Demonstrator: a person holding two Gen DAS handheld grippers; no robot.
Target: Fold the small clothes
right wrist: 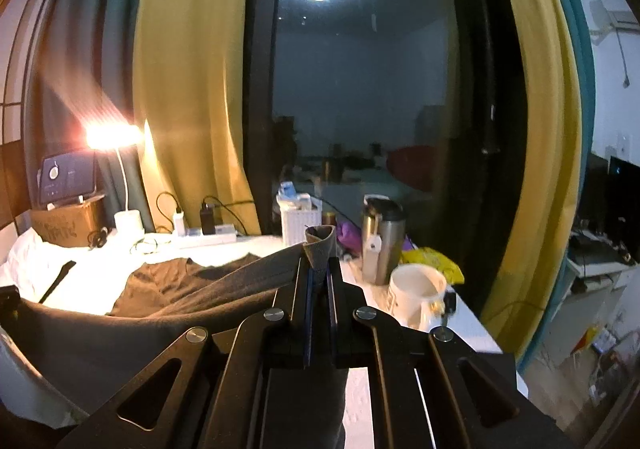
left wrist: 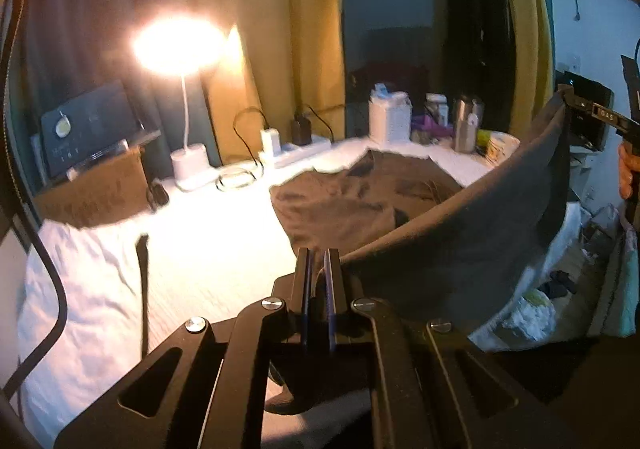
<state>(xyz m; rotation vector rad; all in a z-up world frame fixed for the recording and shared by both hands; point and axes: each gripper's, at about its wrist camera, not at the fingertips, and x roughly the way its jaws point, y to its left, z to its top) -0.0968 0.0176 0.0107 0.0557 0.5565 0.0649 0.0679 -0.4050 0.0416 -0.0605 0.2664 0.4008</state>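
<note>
My left hand-held gripper [left wrist: 318,257] and right hand-held gripper [right wrist: 319,269] each pinch a corner of the shirt [left wrist: 460,245], hanging over the counter [left wrist: 200,249]; swinging could knock the mug [right wrist: 416,293].

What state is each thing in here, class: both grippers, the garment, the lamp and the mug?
Left gripper: shut on the brown garment's edge.
Right gripper: shut on the garment's other corner.
Brown garment: partly lifted, far end lying on the table.
Desk lamp: switched on.
White mug: upright.
</note>
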